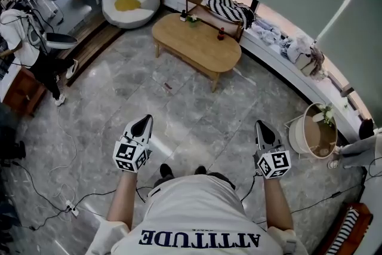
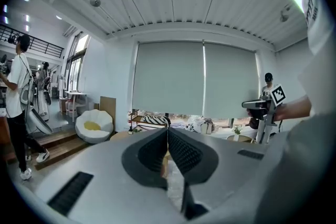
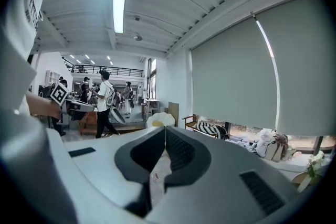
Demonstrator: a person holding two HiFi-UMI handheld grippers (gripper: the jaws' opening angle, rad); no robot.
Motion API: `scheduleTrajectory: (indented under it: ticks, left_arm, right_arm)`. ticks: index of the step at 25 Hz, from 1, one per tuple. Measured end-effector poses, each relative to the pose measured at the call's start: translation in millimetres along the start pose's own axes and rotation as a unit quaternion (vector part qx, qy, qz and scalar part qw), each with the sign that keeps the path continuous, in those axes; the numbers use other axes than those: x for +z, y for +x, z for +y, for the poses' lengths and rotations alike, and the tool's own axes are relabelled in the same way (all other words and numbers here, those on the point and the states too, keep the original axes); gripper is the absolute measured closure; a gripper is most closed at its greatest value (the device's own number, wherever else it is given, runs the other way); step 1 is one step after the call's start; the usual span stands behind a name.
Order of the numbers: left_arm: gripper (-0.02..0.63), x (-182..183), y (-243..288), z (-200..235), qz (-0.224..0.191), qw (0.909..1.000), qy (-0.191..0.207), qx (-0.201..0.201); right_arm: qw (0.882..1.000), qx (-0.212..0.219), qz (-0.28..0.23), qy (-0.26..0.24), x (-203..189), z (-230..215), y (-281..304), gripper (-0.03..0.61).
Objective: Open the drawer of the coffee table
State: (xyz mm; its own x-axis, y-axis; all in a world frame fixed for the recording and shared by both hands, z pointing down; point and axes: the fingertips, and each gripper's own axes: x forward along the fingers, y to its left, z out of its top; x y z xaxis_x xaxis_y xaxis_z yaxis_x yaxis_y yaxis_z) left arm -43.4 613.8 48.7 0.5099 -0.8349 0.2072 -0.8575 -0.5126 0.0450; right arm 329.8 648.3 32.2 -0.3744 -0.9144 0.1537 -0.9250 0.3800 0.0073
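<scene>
A light wooden oval coffee table (image 1: 197, 42) stands far ahead across the marble floor; its drawer cannot be made out from here. A small dark bottle (image 1: 221, 33) and a little plant (image 1: 192, 18) rest on its top. My left gripper (image 1: 145, 122) hangs low at the left, jaws shut with nothing between them, well short of the table. My right gripper (image 1: 262, 126) is level with it at the right, also shut and empty. In the left gripper view the table (image 2: 122, 135) shows just past the closed jaws.
A white beanbag (image 1: 131, 2) with a yellow centre lies back left. A low shelf (image 1: 213, 12) with a striped cushion stands behind the table. A round basket (image 1: 315, 131) sits at the right. Cables (image 1: 54, 188) trail on the floor at left, where a person (image 1: 27, 45) stands.
</scene>
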Motion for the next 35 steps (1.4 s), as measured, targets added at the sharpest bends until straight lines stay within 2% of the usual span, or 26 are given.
scheduleTrajectory:
  ticks: [10,17,26,35]
  left_arm:
    - [0.594,-12.1,1.2,-43.2,0.006,0.9997,-0.006,0.024]
    - [0.594,-15.4,5.5,-64.4,0.01,0.9996,-0.006,0.025]
    - [0.594,-13.0,22.5,-41.4,0.013,0.9997,-0.001,0.018]
    - [0.594,-8.2,72.3,5.1,0.021,0.9997,0.006,-0.011]
  right_arm:
    - [1.0,0.024,-0.002,0.011,-12.1,-30.9,-12.9,0.56]
    - [0.999,0.035,-0.003,0.016,-17.2,-40.6,-14.7,0.56]
    - [0.999,0.029,0.005,0.012,-20.8,-37.0,7.5,0.56]
    - [1.0,0.001,0.015,0.017,-18.7,-39.3,61.7,0.558]
